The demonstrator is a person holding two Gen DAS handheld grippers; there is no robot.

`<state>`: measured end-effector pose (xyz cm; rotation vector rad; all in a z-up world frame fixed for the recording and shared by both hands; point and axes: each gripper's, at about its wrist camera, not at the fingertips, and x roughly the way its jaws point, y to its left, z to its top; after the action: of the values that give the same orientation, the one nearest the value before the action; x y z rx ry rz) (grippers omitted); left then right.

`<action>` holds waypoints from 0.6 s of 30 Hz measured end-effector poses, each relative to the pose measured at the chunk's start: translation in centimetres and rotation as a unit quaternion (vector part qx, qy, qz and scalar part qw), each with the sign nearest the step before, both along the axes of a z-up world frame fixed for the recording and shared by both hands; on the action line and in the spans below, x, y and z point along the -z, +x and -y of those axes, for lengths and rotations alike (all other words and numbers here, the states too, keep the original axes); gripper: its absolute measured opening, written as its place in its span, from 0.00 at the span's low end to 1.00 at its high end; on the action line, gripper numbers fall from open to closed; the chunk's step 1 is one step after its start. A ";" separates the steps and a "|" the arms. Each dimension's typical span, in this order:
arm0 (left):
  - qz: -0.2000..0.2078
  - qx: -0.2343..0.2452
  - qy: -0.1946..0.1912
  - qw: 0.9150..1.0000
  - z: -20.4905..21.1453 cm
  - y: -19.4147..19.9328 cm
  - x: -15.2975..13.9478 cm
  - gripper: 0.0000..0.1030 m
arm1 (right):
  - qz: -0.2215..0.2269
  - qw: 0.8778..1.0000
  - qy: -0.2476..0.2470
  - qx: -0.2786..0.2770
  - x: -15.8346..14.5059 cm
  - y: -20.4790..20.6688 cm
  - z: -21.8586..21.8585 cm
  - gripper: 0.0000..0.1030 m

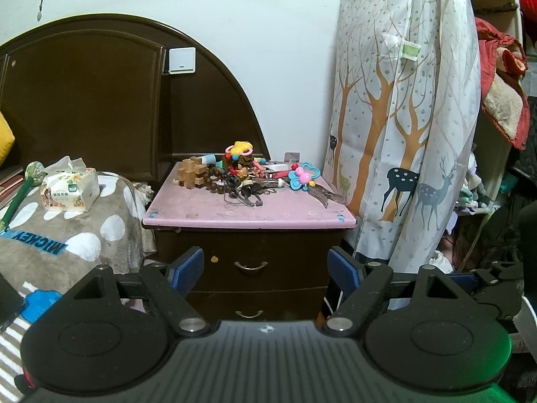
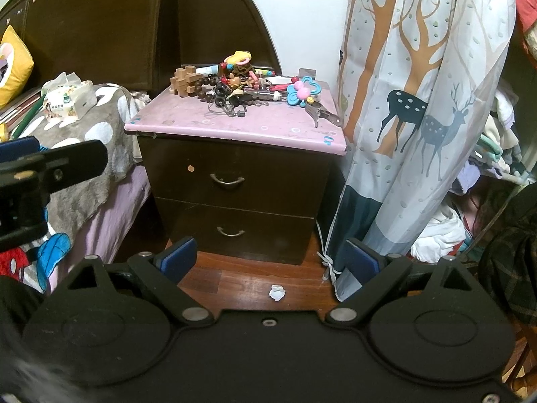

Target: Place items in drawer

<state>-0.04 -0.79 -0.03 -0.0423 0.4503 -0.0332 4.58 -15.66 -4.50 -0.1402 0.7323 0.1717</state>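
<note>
A dark nightstand (image 2: 235,174) with a pink top (image 1: 248,210) is seen between a bed (image 1: 67,221) and a deer-print curtain (image 1: 412,127). Toys (image 1: 241,174), beads and a wooden puzzle (image 1: 191,171) are heaped at the back of the top. Both drawers (image 2: 231,181) are closed. The left gripper (image 1: 265,268) and right gripper (image 2: 268,258) are held wide open, empty, well short of the nightstand. A paper scrap (image 2: 277,293) lies on the wooden floor (image 2: 241,285).

Pile of trinkets (image 1: 248,174) too tangled to sort — lower drawer (image 1: 250,305) half hidden by left gripper (image 1: 265,270).
</note>
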 end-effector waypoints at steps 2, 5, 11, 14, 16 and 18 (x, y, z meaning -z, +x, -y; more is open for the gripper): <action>-0.001 0.000 0.000 1.000 0.0 0.0 -0.1 0.78 | 0.000 1.000 0.000 0.000 0.0 0.0 0.1 0.92; -0.002 0.001 -0.002 1.000 0.0 0.0 -0.1 0.78 | 0.000 1.000 0.000 0.000 0.0 -0.2 0.2 0.92; -0.005 0.004 -0.002 1.000 -0.3 0.1 0.1 0.78 | 0.000 1.000 0.000 0.000 -0.1 -0.4 0.5 0.92; -0.006 0.006 -0.002 1.000 -0.3 0.1 0.1 0.78 | 0.000 1.000 -0.002 0.000 0.0 -0.1 -0.1 0.92; -0.006 0.007 -0.001 1.000 -0.4 0.0 0.0 0.78 | 0.000 1.000 -0.001 0.001 0.0 -0.2 -0.1 0.92; -0.005 0.007 -0.001 1.000 -0.5 -0.1 0.1 0.78 | 0.000 1.000 0.000 0.001 -0.1 -0.3 -0.1 0.92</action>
<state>-0.12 -0.33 -0.13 -0.0416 0.4610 -0.0469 4.23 -15.52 -4.41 -0.1399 0.7322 0.1694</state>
